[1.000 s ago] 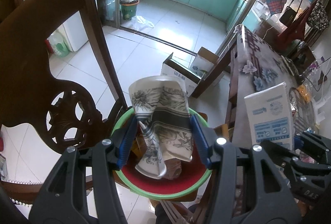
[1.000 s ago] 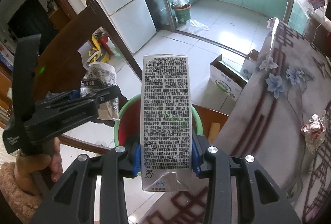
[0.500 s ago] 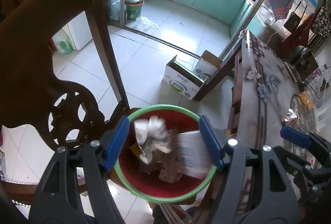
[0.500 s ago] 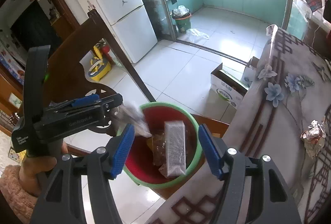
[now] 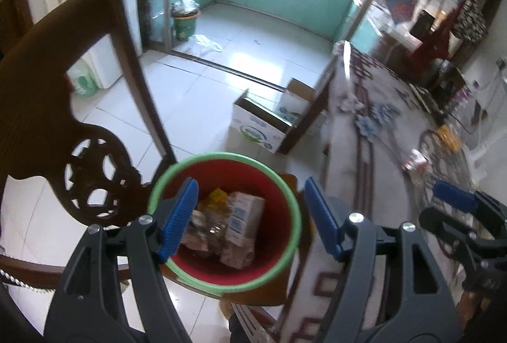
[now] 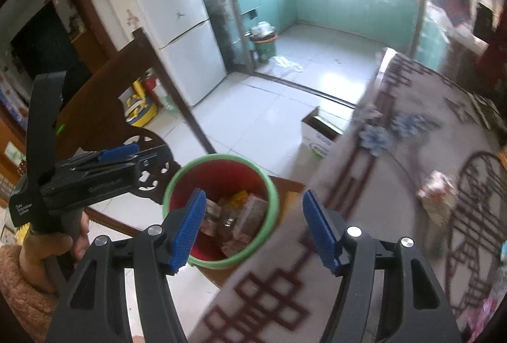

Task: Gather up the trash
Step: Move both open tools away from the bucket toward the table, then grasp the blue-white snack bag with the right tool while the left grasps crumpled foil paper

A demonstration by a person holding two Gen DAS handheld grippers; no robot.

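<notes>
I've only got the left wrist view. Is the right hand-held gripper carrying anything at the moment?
Observer: No. In the right wrist view the right hand-held gripper is open. Its jaws have just been opening and nothing is between them.
Operator: Is anything on the floor behind the chair that I can't see?
Observer: Yes, a yellow item sits on the floor beside the white fridge. I cannot tell whether it is trash.
</notes>
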